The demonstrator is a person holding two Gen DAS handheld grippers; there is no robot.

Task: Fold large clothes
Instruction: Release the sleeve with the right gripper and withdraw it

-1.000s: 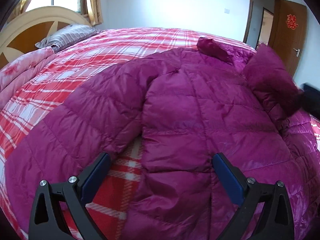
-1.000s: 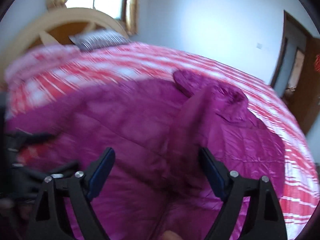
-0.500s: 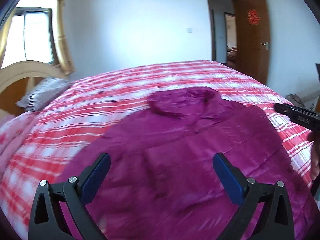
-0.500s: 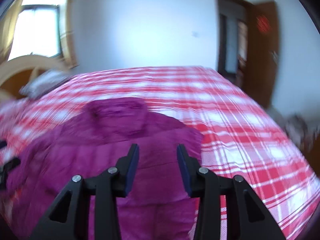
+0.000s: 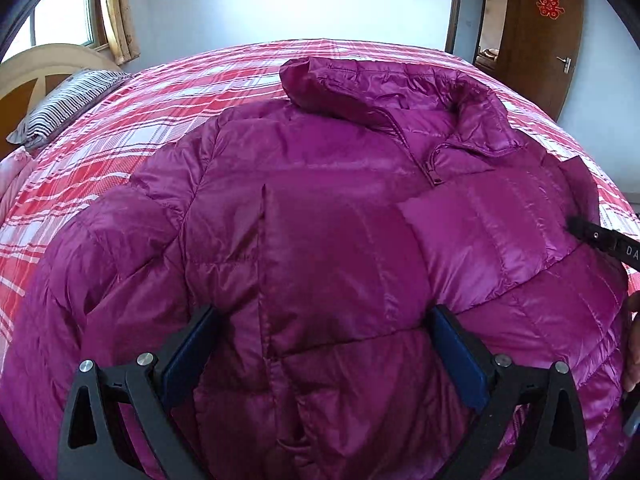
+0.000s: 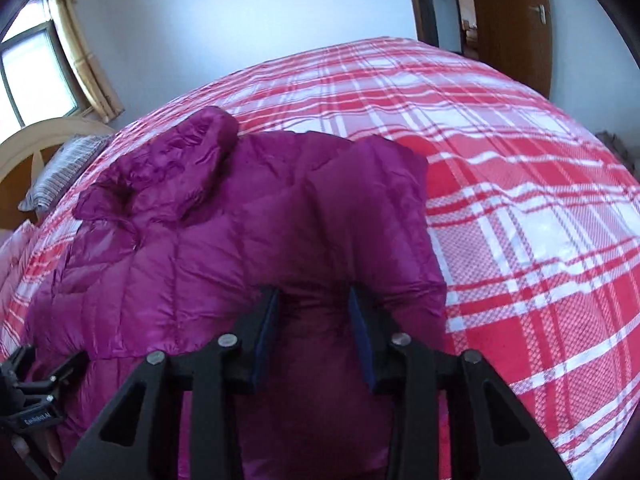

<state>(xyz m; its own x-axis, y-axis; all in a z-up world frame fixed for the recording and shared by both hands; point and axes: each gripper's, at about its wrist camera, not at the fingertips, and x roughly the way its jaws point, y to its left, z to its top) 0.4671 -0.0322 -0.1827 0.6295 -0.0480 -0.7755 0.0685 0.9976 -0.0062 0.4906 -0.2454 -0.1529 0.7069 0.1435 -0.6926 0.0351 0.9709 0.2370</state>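
The purple jacket (image 5: 320, 240) is spread on the plaid bed (image 6: 520, 200). The left gripper (image 5: 324, 360) is held released above it. The right gripper (image 6: 314, 332) is closing on the jacket's right edge, beside bare bedcover.

A red double-happiness sign (image 5: 550, 3) hangs on the wooden door (image 5: 536, 52).

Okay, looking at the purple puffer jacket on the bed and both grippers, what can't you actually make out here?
- Puffer jacket hem: cut off by the bottom edge in both wrist views.
- Right gripper: jaws closing around a jacket fold; pad contact hidden by the fabric.
- Striped pillow: far end cut off behind the headboard, left wrist view.
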